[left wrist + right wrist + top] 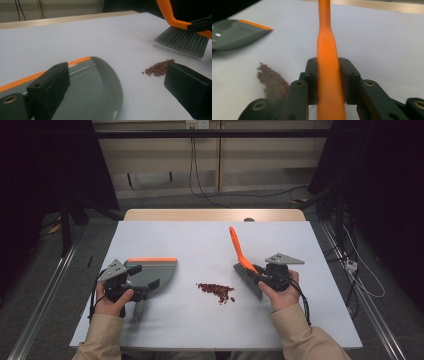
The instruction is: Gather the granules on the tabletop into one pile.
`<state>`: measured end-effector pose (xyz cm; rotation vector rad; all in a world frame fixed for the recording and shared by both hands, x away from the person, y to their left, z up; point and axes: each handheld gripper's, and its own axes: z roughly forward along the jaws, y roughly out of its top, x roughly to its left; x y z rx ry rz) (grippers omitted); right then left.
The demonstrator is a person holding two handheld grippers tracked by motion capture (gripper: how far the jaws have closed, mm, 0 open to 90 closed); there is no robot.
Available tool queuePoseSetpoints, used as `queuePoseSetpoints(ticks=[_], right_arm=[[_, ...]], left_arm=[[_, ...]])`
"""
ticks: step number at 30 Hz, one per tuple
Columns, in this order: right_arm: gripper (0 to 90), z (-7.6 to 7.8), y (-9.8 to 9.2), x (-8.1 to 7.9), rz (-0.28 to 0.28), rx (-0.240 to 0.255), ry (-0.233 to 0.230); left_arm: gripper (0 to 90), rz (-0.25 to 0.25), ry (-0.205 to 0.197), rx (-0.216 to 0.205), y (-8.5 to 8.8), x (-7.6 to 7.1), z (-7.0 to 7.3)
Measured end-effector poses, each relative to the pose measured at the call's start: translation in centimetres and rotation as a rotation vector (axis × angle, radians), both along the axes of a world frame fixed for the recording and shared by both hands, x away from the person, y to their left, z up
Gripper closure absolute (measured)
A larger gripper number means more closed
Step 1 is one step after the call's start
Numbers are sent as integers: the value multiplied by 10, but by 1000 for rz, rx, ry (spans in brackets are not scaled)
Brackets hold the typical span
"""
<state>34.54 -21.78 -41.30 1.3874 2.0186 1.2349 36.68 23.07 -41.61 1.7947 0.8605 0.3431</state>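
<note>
Sweep job, early stage: nothing is in the pan yet, judging by the bare grey tray.

Left gripper (131, 281) sits at the near-left of the desk (200, 240) with the dustpan (150, 271). In the left gripper view its jaws stand wide apart, one over the pan's tray, the other off its rim toward the beans. Whether it actually pinches any part of the pan cannot be told from these frames. The pan lies flat, its orange-edged side on the far side from the hand.

Pile of red beans (216, 291) lies on the desk between the two grippers, right of the pan and well apart from it, just left of the brush bristles. One loose cluster with a few strays at its near edge; too small to count singly.

Right gripper (259, 275) is clamped on the brush (240, 254), jaws pressed to both sides of the orange handle in the right gripper view. Bristles sit just right of the pile, not touching it; handle points away from the hand.

Left to do: push the beans leftward into the pan, probably with the pan brought nearer.

Count: one dustpan, one brush, one bean pile, two grippers.
</note>
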Motion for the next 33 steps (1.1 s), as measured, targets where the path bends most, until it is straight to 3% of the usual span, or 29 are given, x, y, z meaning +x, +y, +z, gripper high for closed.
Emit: queuePoseSetpoints(ticks=[3, 7, 13, 24, 33], right_arm=[[709, -3, -3, -10, -59, -68, -24], [709, -7, -3, -20, -115, -105, -34], [705, -9, 24, -31, -130, -155, -59], [685, -15, 80, -27, -110, -116, -74], [686, -12, 89, -23, -70, -50, -61]], left_arm=[[64, 0, -4, 5, 0, -1, 1], [64, 7, -6, 4, 0, -3, 1], [64, 6, -13, 6, 0, -4, 2], [64, 14, -13, -5, 2, -4, 3], [64, 13, -14, -4, 3, -4, 3]])
